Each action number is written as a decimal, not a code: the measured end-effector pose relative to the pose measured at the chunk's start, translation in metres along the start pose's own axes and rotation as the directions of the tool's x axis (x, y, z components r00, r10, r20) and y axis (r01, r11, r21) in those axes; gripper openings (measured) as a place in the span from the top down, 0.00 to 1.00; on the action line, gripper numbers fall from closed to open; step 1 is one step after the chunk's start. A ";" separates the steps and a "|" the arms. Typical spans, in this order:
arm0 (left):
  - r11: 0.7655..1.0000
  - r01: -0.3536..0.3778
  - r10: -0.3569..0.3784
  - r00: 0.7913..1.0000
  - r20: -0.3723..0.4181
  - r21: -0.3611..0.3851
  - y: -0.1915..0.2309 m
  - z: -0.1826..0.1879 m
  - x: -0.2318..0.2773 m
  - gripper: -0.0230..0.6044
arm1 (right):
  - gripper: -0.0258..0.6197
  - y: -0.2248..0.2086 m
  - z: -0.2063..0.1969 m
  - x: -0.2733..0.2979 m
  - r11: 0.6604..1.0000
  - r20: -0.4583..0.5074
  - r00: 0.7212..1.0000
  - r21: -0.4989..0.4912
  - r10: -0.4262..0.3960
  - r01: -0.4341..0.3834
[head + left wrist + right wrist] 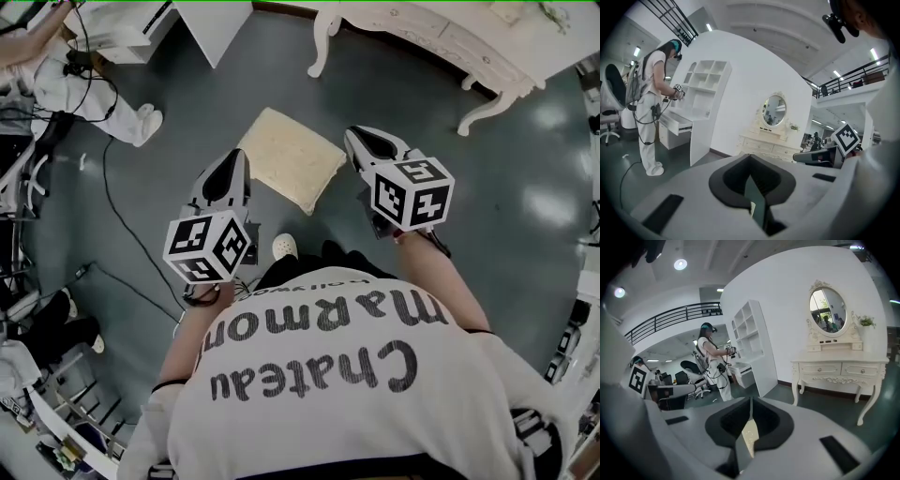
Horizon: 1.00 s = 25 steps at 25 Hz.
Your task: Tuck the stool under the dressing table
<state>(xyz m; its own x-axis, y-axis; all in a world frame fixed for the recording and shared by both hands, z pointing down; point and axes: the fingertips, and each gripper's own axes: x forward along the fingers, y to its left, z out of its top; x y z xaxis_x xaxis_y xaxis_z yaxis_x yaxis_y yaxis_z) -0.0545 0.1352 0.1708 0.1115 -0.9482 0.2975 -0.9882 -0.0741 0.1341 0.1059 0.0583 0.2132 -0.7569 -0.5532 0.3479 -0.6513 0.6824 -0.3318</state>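
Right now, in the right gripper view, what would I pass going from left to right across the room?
Black office chair, person in white, white shelf unit, dressing table with its oval mirror.

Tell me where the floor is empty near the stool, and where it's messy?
Bare floor runs from the stool to the dressing table, between its curved legs, and on to the right of the stool. The left is crowded: a cable crosses the floor and another person stands by the white cabinet.
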 end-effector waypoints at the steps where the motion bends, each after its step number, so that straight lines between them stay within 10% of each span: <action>1: 1.000 0.008 -0.008 1.000 -0.007 0.001 0.007 0.003 0.006 0.93 | 0.91 -0.001 0.003 0.005 1.000 0.005 1.000 0.010 -0.013 0.013; 14: 0.987 0.151 -0.148 0.987 -0.056 0.048 0.057 0.006 0.066 0.93 | 0.91 -0.011 -0.031 0.040 0.966 -0.028 0.980 0.166 -0.195 0.197; 19: 0.975 0.219 -0.211 0.964 -0.162 0.032 0.078 -0.048 0.085 0.93 | 0.91 -0.019 -0.086 0.071 0.943 -0.128 0.973 0.249 -0.194 0.221; 25: 0.992 0.124 -0.108 0.945 -0.310 0.033 0.129 -0.119 0.095 0.93 | 0.91 -0.027 -0.172 0.116 0.904 -0.225 0.967 0.379 -0.117 0.197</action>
<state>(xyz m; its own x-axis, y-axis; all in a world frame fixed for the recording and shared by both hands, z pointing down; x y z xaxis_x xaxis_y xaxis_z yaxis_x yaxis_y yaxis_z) -0.1592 0.0724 0.3285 0.2444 -0.7919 0.5596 -0.9697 -0.2013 0.1386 0.0450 0.0576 0.4133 -0.6440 -0.5077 0.5723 -0.7586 0.3266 -0.5638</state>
